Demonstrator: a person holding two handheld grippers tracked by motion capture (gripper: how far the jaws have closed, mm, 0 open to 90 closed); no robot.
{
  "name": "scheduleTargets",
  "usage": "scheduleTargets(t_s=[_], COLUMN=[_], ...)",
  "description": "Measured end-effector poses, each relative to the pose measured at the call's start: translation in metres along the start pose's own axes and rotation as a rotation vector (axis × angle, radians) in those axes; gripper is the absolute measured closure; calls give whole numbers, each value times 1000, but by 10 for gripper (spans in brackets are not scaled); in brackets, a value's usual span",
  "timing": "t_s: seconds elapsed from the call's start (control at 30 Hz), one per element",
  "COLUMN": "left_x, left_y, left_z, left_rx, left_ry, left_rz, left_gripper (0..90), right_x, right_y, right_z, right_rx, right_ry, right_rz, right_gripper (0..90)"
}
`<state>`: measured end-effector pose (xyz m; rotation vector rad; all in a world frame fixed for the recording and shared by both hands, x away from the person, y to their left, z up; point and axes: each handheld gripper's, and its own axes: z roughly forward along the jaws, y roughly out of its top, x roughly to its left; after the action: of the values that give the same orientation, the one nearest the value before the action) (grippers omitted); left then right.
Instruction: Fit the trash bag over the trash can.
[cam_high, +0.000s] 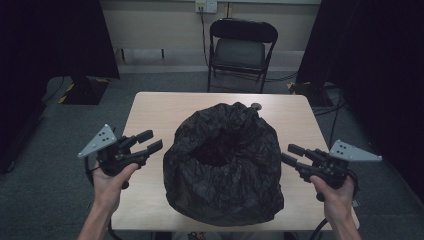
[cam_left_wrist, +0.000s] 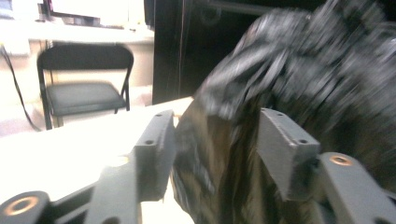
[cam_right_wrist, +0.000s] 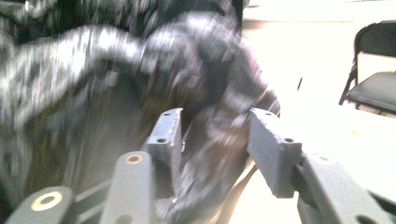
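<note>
A big crumpled black plastic bag (cam_high: 222, 160) stands in the middle of the light wooden table (cam_high: 150, 110), its mouth gaping upward. My left gripper (cam_high: 154, 140) hovers just left of the bag, jaws apart with nothing between them. My right gripper (cam_high: 287, 153) is close to the bag's right side, jaws also apart and empty. In the left gripper view the bag (cam_left_wrist: 303, 70) looms blurred beyond the spread jaws of the left gripper (cam_left_wrist: 215, 126). The right gripper view has the bag (cam_right_wrist: 93, 70) blurred behind the right gripper (cam_right_wrist: 215, 123), whose jaws are parted.
A black folding chair (cam_high: 240, 50) stands beyond the table's far edge. A small round dark object (cam_high: 256, 106) lies at the far edge behind the bag. Dark curtains hang at both sides, and cables run over the grey floor (cam_high: 325, 107).
</note>
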<state>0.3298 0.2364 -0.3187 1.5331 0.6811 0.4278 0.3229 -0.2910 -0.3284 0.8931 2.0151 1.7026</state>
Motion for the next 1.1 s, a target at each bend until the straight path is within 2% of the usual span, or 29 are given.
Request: scheduleTargets(t_s=[0.03,0.1,0.17,0.23,0.3,0.33,0.43,0.5,0.57,0.6,0.63,0.67,0.7,0.73,0.8,0.83,0.87,0.9,0.93,1.03,1.07,1.1], left_x=[-4,-15,-24,-31,-35,-37,-41,-43,-41,-40,-38,-36,-33,-30,-20,-16,-16,-6,-1,10,13,16], left_y=[7,19,29,39,47,51,56,56,56,55,54,53,52,51,48,46,46,40,37,24,20,15], left_z=[-1,-2,2,10,22,29,49,59,66,68,69,70,70,70,70,70,70,68,67,64,63,63], left_rx=[-7,-31,-59,-48,-45,-31,41,80,92,93,96,98,94,86,63,61,61,50,48,62,73,81], left_ry=[-9,-35,-75,-93,-110,-122,-150,-131,-118,-115,-100,-78,-93,-84,-82,-64,-64,-51,-39,-10,13,15], left_rz=[25,63,81,108,108,106,117,126,113,100,91,91,92,78,29,14,14,-21,-35,-66,-76,-91], left_gripper=[549,578,609,604,550,489,356,336,358,430,552,633,810,870,900,900,900,900,900,900,900,900], right_x=[-2,-4,-4,-3,-1,0,1,1,0,0,-1,-2,-2,-4,-6,-8,-9,-9,-10,-13,-15,-17], right_y=[6,19,33,45,54,57,63,65,65,64,63,62,61,61,59,58,57,57,57,51,49,46], right_z=[-1,1,6,14,24,29,41,47,54,57,60,62,64,66,68,69,70,70,71,74,74,75], right_rx=[-24,-55,-71,-71,-53,-42,-24,-15,8,21,29,37,36,33,22,6,-11,-11,-13,3,8,15], right_ry=[5,1,14,27,46,49,76,90,97,93,100,108,107,108,93,90,86,55,37,5,-2,-6], right_rz=[5,-1,-18,-32,-48,-53,-48,-42,-34,-31,-24,-19,-18,-10,2,14,22,19,18,20,25,33], right_gripper=[597,622,633,622,588,574,535,528,528,529,551,596,643,700,802,850,881,894,900,900,900,900])
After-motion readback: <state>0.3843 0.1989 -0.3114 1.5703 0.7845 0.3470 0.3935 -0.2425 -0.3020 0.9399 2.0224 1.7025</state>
